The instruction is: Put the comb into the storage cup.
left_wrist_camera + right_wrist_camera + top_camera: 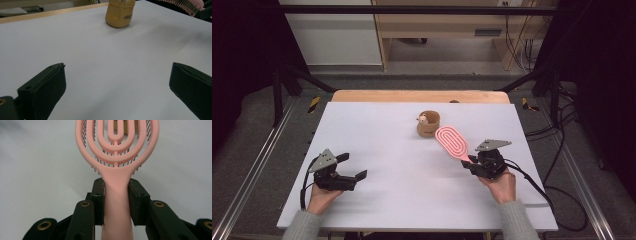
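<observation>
The right claw (pixel 473 163) grips the pink brush (pixel 451 141) by its handle (head sticking out at 11 o'clock). The left claw (pixel 351 167) is wide, holding nothing.

Pink hairbrush (pixel 117 150) handle between claw (pixel 116 202) pads

place: lab or test rig | signs: white table (pixel 377 130) inside a black metal frame (pixel 279 95) | loose cables (pixel 522 47) by wooden furniture (pixel 437 22) | grey carpet floor (pixel 252 125)
</observation>
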{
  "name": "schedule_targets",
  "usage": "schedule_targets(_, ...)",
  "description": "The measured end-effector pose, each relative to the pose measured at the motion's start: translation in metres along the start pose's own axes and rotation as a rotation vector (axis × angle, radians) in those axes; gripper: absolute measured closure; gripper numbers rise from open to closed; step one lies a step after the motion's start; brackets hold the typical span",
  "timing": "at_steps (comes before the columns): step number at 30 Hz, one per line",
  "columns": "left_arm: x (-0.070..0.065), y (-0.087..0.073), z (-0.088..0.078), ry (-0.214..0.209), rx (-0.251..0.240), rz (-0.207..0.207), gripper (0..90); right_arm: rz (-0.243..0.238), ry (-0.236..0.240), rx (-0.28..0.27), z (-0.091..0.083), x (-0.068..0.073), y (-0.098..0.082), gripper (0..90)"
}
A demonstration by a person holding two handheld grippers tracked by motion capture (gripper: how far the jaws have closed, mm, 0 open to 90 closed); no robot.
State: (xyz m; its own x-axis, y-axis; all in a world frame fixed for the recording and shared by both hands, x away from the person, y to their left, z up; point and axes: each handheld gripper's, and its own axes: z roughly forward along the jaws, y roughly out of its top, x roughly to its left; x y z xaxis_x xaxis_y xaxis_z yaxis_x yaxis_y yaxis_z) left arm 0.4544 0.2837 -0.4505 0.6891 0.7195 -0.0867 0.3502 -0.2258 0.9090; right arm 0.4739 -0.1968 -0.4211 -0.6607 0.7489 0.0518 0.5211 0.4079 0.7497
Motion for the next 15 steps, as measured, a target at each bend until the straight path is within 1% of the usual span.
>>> schedule_targets(9, -0.0056, 0.0026, 0.0033, -0.005, -0.001, -0.005, 0.7, -0.003, 0.017, -0.033, -0.0021, 0.0051, 0.0025, 69.2)
schedule_targets(13, -0.0078, 0.0036, 0.0045, -0.006, 0.001, -0.007, 0.7, -0.012, 0.021, -0.037, -0.0024, 0.0071, 0.0036, 69.2)
schedule_targets(15, -0.0105, 0.0047, 0.0061, -0.009, 0.002, -0.009, 0.7, -0.013, 0.031, -0.044, -0.0023, 0.0093, 0.0045, 69.2)
